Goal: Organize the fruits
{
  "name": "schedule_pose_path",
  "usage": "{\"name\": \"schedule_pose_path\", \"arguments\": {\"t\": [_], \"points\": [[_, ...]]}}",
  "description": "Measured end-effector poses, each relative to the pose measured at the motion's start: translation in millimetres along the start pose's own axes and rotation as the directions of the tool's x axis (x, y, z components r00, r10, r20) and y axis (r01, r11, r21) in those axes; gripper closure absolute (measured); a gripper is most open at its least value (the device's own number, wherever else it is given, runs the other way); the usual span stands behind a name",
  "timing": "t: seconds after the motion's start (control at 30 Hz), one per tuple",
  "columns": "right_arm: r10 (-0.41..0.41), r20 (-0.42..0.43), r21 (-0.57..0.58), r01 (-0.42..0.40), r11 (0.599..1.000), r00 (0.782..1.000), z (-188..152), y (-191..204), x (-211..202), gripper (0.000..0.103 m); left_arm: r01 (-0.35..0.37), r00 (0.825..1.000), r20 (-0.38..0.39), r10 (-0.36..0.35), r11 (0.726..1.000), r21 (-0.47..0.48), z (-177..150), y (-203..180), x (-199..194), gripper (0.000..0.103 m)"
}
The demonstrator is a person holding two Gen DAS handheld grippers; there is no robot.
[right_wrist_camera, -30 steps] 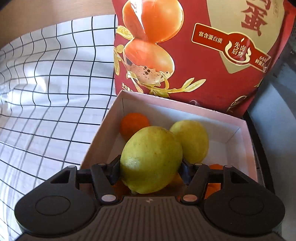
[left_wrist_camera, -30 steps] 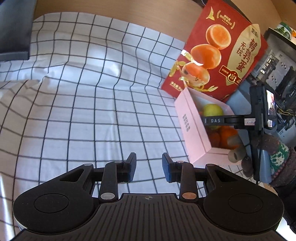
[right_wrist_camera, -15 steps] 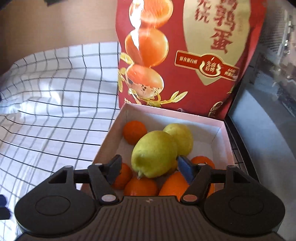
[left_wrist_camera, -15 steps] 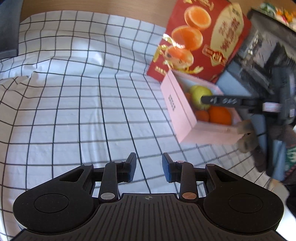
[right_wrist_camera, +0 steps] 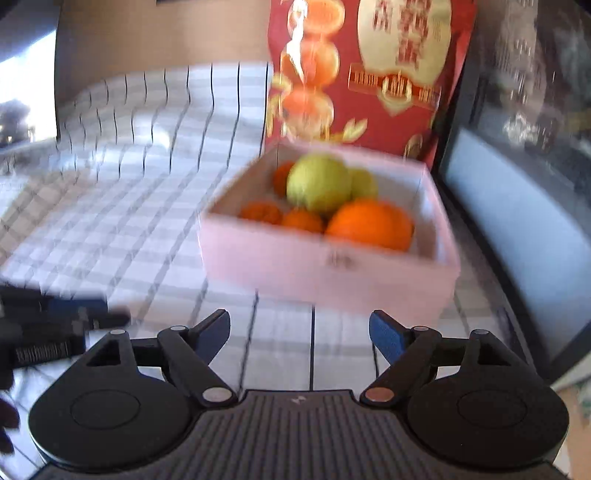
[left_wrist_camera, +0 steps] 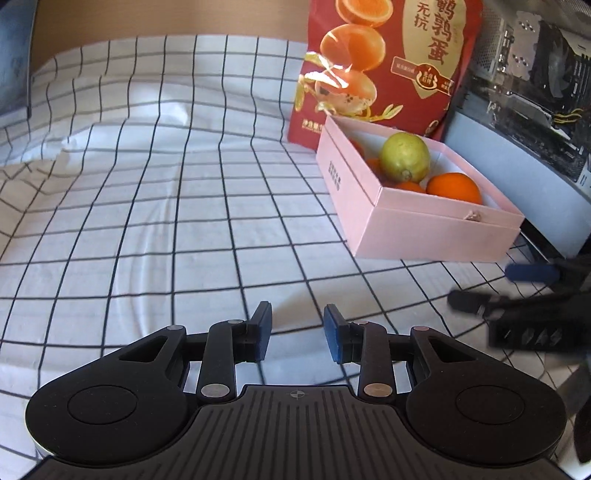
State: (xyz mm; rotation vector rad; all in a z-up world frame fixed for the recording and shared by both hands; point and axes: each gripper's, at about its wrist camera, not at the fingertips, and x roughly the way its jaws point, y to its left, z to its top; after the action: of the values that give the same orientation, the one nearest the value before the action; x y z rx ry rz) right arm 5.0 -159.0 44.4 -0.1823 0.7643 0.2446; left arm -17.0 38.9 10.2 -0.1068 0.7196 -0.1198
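The firm, rounded lemon (right_wrist_camera: 318,182) lay atop oranges in the pink box (right_wrist_camera: 325,266); the right gripper (right_wrist_camera: 299,334) was opening, empty; the left gripper (left_wrist_camera: 297,332) was closed, empty.

Bright daylight; the left wrist view is sharp, the right wrist view motion-blurred, both fisheye-bent at the edges.

A white cloth with a thin black grid (left_wrist_camera: 155,206) covers the whole surface, lying in soft wrinkles and folds toward the far left. Beyond it rises a plain tan wall (left_wrist_camera: 166,18). At the far left edge stands a dark panel (left_wrist_camera: 13,59). On the right, a dark-framed cabinet with a pale blue-grey front (left_wrist_camera: 517,162) holds electronic parts and cables. Bright daylight falls across the cloth, with a glaring window area (right_wrist_camera: 26,88) at far left.
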Motion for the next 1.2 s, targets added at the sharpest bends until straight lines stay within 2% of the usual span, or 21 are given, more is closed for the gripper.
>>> {"name": "schedule_pose_path", "arguments": {"t": [0.13,0.23,0.4,0.47,0.57,0.73,0.87,1.2], "points": [[-0.015,-0.051,0.035,0.017,0.999,0.999,-12.1,-6.2,19.6,0.020,-0.014,0.999,0.041,0.014,1.000,0.020,0.0,-9.5,5.7,0.067],[0.004,-0.041,0.070,-0.001,0.998,0.999,-12.8,-10.8,25.7,0.018,-0.018,0.998,0.062,0.015,0.999,0.043,0.3,-15.9,10.8,0.063],[-0.047,-0.030,0.125,0.050,0.991,0.998,-12.5,-15.0,36.0,0.002,-0.051,0.996,0.076,0.043,0.993,0.108,1.9,-30.7,19.1,0.056],[-0.063,-0.030,0.150,0.067,0.986,0.998,-12.3,-16.9,38.9,0.000,-0.066,0.995,0.076,0.057,0.991,0.113,3.3,-33.1,21.9,0.056],[-0.074,-0.023,0.161,0.077,0.984,0.997,-12.8,-16.4,39.8,0.000,-0.088,0.994,0.077,0.079,0.988,0.130,4.1,-37.3,24.7,0.055],[-0.040,0.012,0.107,0.038,0.994,0.999,-13.3,-18.0,40.6,0.000,-0.088,0.994,0.077,0.079,0.989,0.117,4.7,-35.5,25.2,0.055],[-0.041,0.044,0.131,0.034,0.991,0.998,-18.0,-18.5,40.1,0.000,-0.085,0.994,0.077,0.077,0.989,0.118,4.5,-34.7,24.9,0.055],[-0.045,0.046,0.134,0.039,0.990,0.998,-17.9,-18.2,40.2,0.000,-0.084,0.994,0.076,0.076,0.989,0.118,4.5,-35.0,25.2,0.055]]}}
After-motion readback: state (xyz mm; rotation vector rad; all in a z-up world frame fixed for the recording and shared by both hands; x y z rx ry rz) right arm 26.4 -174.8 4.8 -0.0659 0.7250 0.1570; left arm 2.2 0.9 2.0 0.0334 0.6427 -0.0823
